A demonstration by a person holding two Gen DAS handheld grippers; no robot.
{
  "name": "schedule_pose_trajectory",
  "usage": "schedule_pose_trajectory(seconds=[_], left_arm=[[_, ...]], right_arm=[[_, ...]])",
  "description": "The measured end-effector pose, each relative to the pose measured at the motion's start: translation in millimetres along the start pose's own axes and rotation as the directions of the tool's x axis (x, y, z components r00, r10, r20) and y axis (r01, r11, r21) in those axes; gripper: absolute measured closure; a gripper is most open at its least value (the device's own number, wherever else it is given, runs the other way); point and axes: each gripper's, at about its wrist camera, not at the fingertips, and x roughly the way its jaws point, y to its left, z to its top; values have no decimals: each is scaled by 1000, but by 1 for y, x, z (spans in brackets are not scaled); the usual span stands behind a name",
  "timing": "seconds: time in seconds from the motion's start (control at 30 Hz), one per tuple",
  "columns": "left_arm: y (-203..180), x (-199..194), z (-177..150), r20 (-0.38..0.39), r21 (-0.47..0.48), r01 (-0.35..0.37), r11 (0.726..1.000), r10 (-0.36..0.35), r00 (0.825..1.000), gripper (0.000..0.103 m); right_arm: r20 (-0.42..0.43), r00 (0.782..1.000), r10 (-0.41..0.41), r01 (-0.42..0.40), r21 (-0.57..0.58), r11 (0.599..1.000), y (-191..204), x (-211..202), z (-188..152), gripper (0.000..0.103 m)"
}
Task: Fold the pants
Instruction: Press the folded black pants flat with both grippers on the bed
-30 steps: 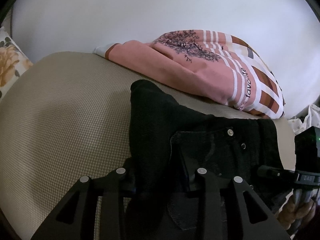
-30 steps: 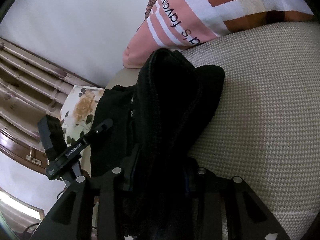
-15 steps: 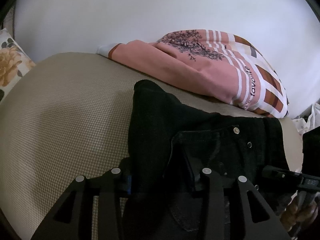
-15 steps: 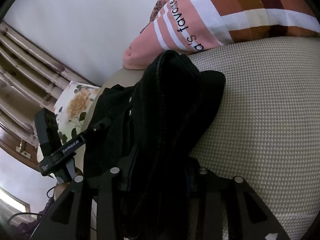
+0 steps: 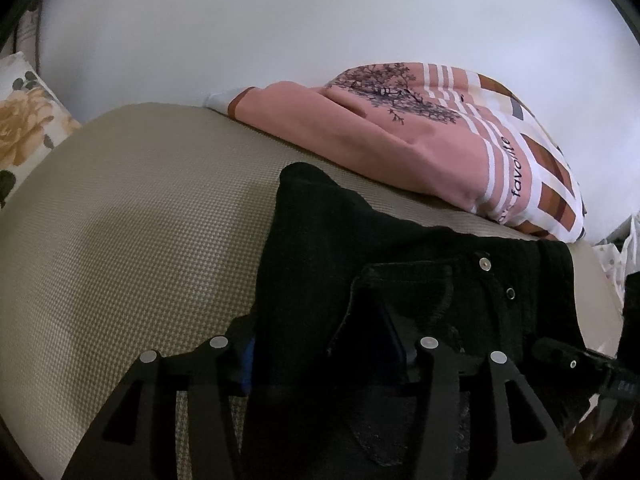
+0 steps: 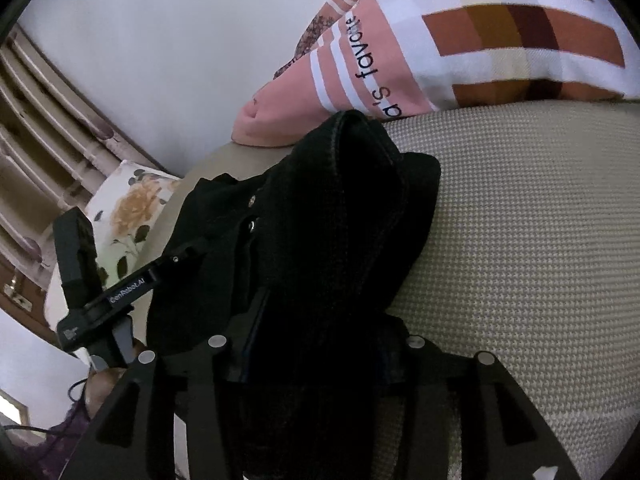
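Right wrist: pillow (image 6: pixel 460 48) behind pants (image 6: pixel 320 220).

Beige woven bed (image 5: pixel 132 216) carries black pants (image 5: pixel 360 264) (bunched) and pink pillow (image 5: pixel 400 144)

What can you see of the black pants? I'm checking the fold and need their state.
The pants are black, a thick ribbed-looking cloth, with two metal snaps by the waistband. They lie bunched and doubled over on the beige mattress, not flat. The left tool and the right tool are each shut on a gathered part of them. In the right wrist view a raised fold reaches the pink blanket; actual contact is unclear.
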Motion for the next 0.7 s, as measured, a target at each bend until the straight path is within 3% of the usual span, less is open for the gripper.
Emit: schedule_pose_trajectory(seconds=[0.13,0.7], left_arm=[[0,0,0,1,-1,-3,1000,3,1000,49],[-1,1,1,8,3,-20,1000,20,1000,47]], right_arm=[[15,998,-54,55,-49,997,10,2,-2,54],[28,997,-78,80,-66,995,12,2,-5,51]])
